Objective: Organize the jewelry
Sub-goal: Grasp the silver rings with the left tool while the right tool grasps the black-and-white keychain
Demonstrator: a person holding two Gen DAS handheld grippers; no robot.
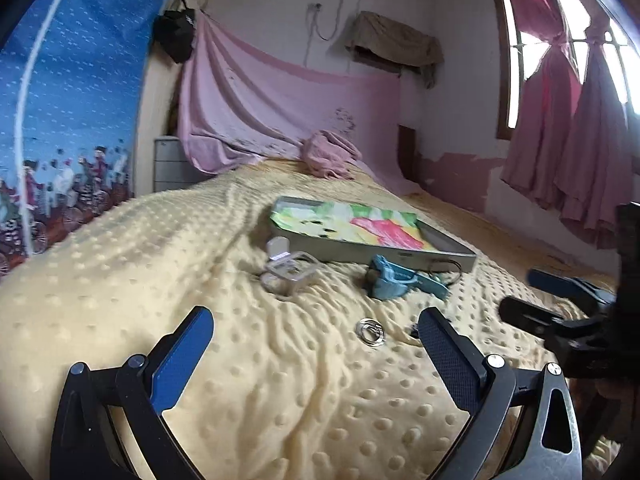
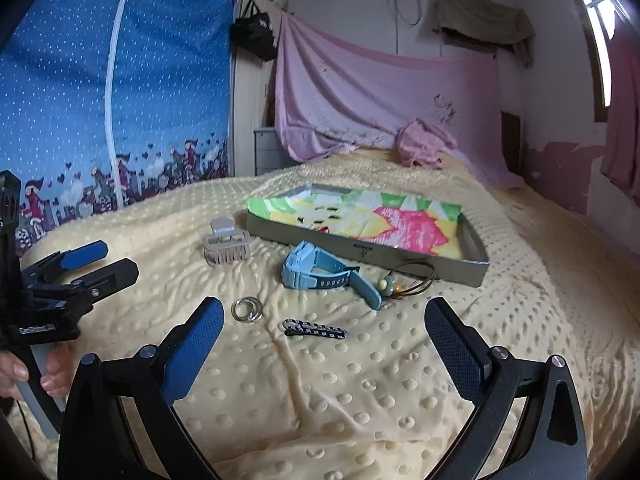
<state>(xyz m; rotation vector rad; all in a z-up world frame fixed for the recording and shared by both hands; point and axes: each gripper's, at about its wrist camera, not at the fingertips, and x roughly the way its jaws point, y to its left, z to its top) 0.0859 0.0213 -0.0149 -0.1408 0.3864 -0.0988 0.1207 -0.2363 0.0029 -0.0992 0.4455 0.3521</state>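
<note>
Both tongs stand spread wide and hold nothing: the right gripper (image 2: 324,322) hovers over the yellow dotted blanket (image 2: 340,408), the left gripper (image 1: 316,332) at its 9 o'clock. Between the right fingers lies a black checkered hair clip (image 2: 315,328); a silver ring pair (image 2: 247,309) is at 11 o'clock, near the left finger. At 12 o'clock lies a blue watch (image 2: 316,272), at 1 o'clock a cord necklace (image 2: 404,280), and beyond them the grey tray (image 2: 360,250) with its colourful lining. A clear claw clip (image 2: 225,245) sits at 10 o'clock. I judge the soft, bumpy blanket may get pinched together with the flat clip. The watch strap and the tray wall stand in the way.
</note>
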